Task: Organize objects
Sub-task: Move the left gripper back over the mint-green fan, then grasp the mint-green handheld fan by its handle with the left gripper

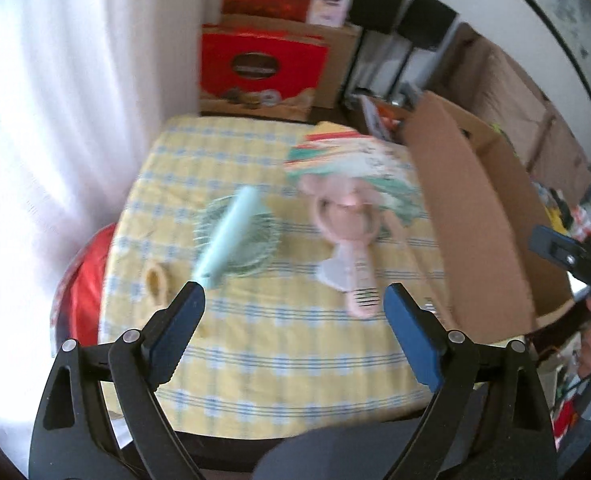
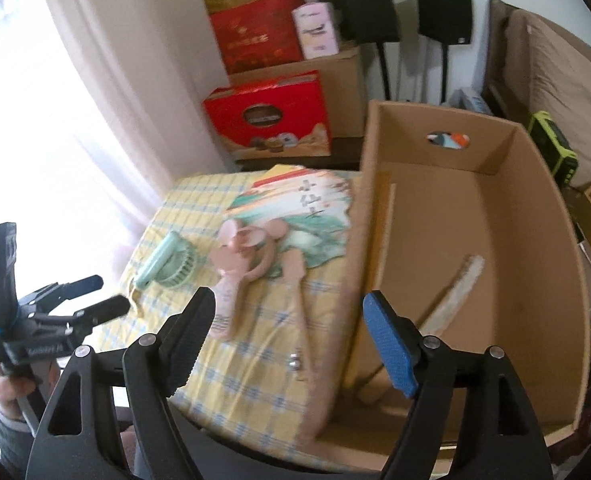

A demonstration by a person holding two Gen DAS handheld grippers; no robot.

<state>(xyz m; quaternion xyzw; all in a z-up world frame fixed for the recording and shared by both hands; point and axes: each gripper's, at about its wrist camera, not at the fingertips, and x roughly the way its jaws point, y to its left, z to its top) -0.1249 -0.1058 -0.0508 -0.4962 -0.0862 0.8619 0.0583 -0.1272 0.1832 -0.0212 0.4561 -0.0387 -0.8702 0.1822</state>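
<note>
Both grippers are hanging empty over a counter draped in a soft yellow-and-blue checked cloth (image 2: 255, 364), so the sorting looks to be between picks. The left gripper (image 1: 293, 302) is standing with its blue ridged pads wide apart, nothing between them, pointing down at the mint-green handheld fan (image 1: 231, 236) lying on its round wire-grilled head. The right gripper (image 2: 287, 312) is likewise spread open and gripping nothing, straddling the line where the cloth meets the open brown cardboard box (image 2: 543, 216). That box is sitting just beside the counter, probably as the bin for the loose things; a long pale flat stick-like item (image 2: 453, 292) is already lying on its floor. Still on the cloth are the pink plastic handheld fan with rounded ears (image 2: 235, 276), a slim pink-and-wood handled piece (image 2: 295, 276) beside it, and a flat printed paper fan with scalloped edges (image 2: 307, 204) underneath.
</note>
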